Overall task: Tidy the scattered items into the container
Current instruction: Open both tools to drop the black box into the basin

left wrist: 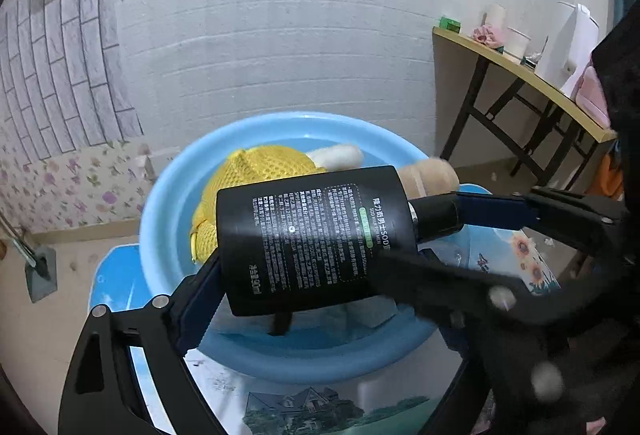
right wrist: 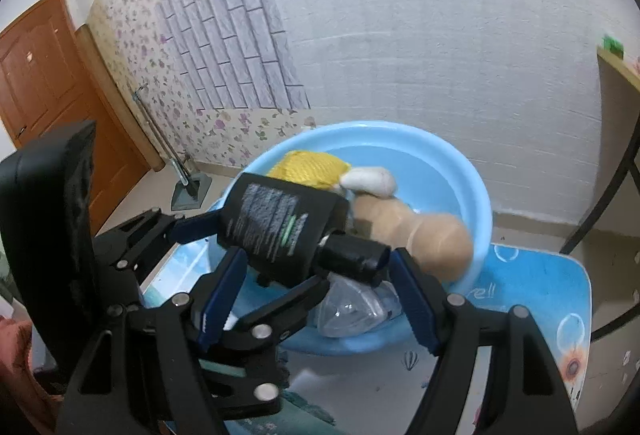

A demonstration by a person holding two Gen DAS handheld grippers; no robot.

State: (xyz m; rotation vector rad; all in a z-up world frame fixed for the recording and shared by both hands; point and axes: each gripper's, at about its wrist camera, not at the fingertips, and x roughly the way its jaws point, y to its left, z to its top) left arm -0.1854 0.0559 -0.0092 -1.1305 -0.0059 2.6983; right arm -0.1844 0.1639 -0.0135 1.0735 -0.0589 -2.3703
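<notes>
I had the black bottle (left wrist: pixel 308 239) lying sideways above the blue basin (left wrist: pixel 168 203), and both tools were on it. My left tool (left wrist: pixel 332 235) was clamped end to end along the bottle, one finger against its flat base and the other against the cap, which kept it level rather than letting it roll. My right tool (right wrist: pixel 316 275) reached in just ahead of the left one with its jaws spread apart, straddling the cap end; in its own view the blue pads sat either side of the neck without visibly pressing it, so I judged it as steadying or guiding, not gripping. Beyond and below the tools, the basin already held a yellow mesh bag (right wrist: pixel 310 165), a pale plush toy (right wrist: pixel 424 235) slumped over the near rim, and a crumpled clear plastic bottle (right wrist: pixel 352 311). The basin rested on a bench (right wrist: pixel 536 287) with a printed blue cover. Held this way, the bottle was over the open basin, so I reckoned the sensible next step was lowering it clear of the toy and letting go.
</notes>
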